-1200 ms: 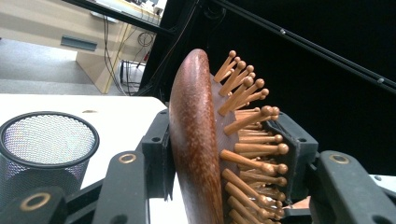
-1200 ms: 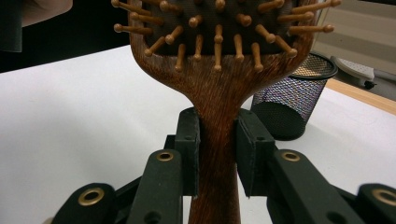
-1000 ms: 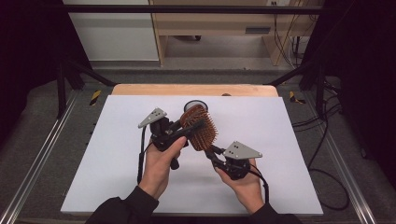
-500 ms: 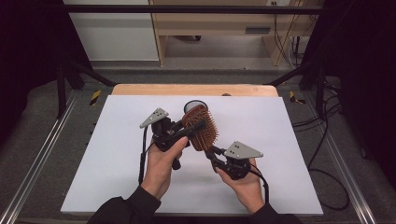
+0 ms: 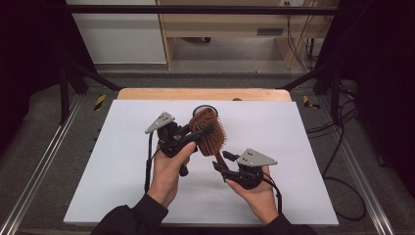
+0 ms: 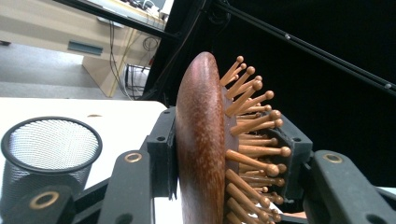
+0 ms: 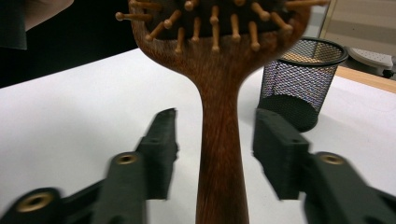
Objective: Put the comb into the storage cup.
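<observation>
The table (image 5: 122, 161) has a big white top, and the room around it is dark, with a wooden desk far at the back. I am at the near side with a tool in each hand.

My left tool (image 5: 188, 138) is clamped on the head of a brown wooden hairbrush (image 5: 210, 133). In the left gripper view one jaw presses on the smooth round back of the brush and the other jaw sits against the side with the pegs. The pegs are light wood with little round tips, and they stick out away from the smooth back. The brush is up in the air above the table, not lying on it.

My right tool (image 5: 221, 165) is at the handle of the hairbrush. In the right gripper view the handle stands straight up between the two black jaws, and there is a gap on each side of it. The jaws have just been opening, so they are apart and do not press on the handle. They look a bit blurry.

A black mesh cup (image 5: 204, 109) stands on the table just behind the brush head. It is upright, and I can see its round rim.
</observation>
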`<state>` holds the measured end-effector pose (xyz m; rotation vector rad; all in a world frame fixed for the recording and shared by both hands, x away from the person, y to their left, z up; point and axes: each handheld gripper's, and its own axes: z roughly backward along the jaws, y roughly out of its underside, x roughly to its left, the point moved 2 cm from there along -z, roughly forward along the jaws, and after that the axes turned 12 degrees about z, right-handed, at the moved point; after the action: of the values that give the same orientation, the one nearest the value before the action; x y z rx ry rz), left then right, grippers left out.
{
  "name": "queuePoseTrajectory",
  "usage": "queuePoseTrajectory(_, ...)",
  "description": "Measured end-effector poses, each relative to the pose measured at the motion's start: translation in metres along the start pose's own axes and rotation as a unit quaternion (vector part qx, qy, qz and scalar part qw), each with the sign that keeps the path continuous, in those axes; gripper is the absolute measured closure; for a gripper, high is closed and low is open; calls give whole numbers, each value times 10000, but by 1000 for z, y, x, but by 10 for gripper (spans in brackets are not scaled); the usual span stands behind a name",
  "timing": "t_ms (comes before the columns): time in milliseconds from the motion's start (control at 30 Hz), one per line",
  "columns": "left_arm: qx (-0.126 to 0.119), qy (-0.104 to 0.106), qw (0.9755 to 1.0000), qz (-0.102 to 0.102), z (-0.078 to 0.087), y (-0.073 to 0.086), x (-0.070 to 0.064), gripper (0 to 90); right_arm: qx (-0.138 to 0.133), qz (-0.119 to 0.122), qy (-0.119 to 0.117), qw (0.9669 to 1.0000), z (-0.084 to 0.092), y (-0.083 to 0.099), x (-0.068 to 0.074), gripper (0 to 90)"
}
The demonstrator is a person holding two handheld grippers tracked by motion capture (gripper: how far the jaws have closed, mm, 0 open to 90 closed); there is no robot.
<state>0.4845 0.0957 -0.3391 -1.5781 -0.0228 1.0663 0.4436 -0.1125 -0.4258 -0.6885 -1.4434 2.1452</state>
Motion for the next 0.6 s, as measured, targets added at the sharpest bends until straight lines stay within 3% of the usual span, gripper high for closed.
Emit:
queuePoseTrajectory(167, -160, -56, 9998, -45, 9, -8, 2, 516, -83, 121, -39, 9999, 6, -1, 0, 296)
queuePoseTrajectory(333, -275, -106, 9995, -109, 17, -16, 3, 516, -75, 297, 188, 9994, 9, 6, -6, 198)
queuePoseTrajectory(600, -408, -226, 9986, -247, 26, -27, 5, 516, -190, -85, 86, 9997, 28, 16, -29, 113)
